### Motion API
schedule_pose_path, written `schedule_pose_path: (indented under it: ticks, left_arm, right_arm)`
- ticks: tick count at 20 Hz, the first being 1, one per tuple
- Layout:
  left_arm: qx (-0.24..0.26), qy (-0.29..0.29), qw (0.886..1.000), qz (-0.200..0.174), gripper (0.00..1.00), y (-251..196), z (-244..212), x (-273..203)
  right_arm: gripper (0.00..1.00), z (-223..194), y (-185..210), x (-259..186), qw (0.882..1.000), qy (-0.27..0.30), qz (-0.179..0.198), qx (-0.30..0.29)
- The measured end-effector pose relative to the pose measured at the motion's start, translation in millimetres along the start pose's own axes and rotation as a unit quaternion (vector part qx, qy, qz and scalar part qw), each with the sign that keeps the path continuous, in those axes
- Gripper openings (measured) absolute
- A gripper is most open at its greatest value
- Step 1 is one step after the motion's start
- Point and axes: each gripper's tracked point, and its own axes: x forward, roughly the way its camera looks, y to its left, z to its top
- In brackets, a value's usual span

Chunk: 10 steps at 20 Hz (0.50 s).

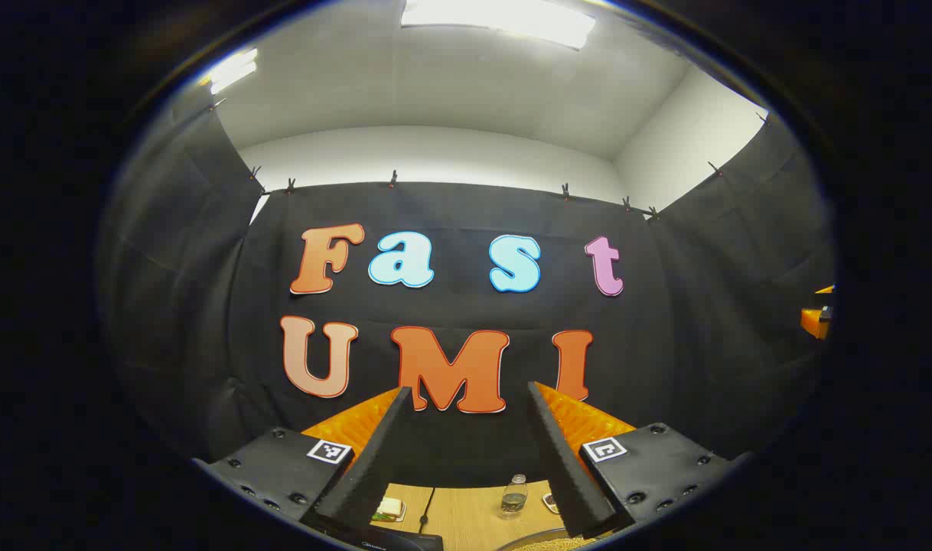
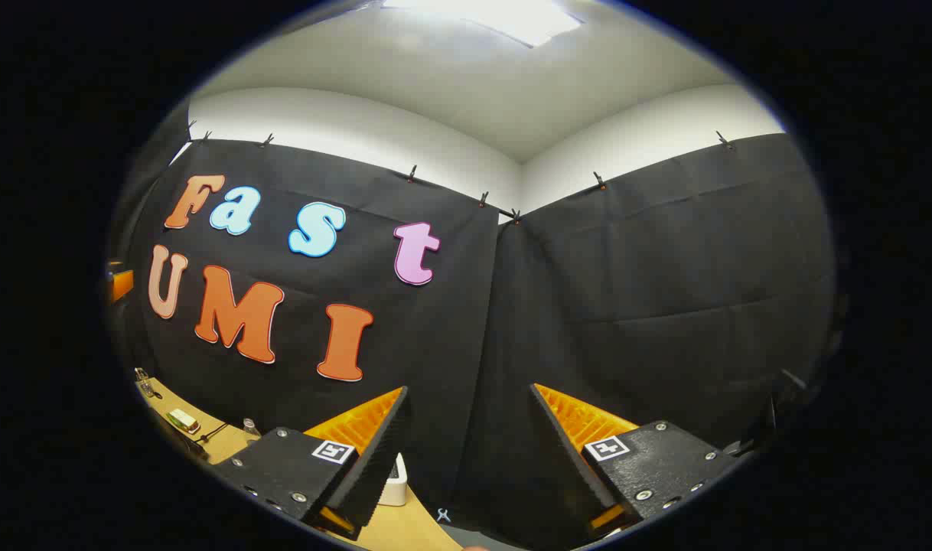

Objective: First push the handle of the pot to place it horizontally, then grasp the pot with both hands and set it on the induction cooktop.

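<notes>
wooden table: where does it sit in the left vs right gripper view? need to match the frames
Left gripper view: wooden table at bottom centre, between the open left gripper's fingers, with a bottle on it.
Right gripper view: table along the bottom left, passing behind the open right gripper's left-hand finger.
Shared landmark: cloth wall corner, upper right in the left gripper view, near centre in the right gripper view.

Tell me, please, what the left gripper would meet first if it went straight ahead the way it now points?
Most likely the black cloth wall. The left gripper is open and aimed above the wooden table, passing over the small bottle. Nothing stands between, though depth is hard to judge.
</notes>
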Motion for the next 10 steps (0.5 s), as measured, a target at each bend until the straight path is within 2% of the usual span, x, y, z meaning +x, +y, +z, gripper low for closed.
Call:
schedule_pose_path:
  ticks: [2, 3, 4, 10]
  left_arm:
    - [-0.003, -0.003, 1.000, 0.003, 0.94, 2.4, 1.9, -0.9]
    - [-0.003, -0.004, 1.000, 0.004, 0.94, 2.4, 3.3, -2.6]
    - [-0.004, -0.005, 1.000, 0.005, 0.94, 3.3, 3.5, -3.8]
    - [0.000, -0.006, 1.000, 0.003, 0.94, 1.9, 0.9, -11.1]
  right_arm:
    - [0.94, 1.7, 2.3, 0.7, 1.000, -0.002, 0.005, 0.003]
    - [0.90, 1.6, 3.5, 0.1, 1.000, -0.003, 0.007, 0.005]
    - [0.94, 1.7, 3.7, 0.0, 1.000, -0.004, 0.009, 0.008]
    - [0.94, -1.5, 15.5, 0.9, 0.999, -0.001, 0.025, 0.023]
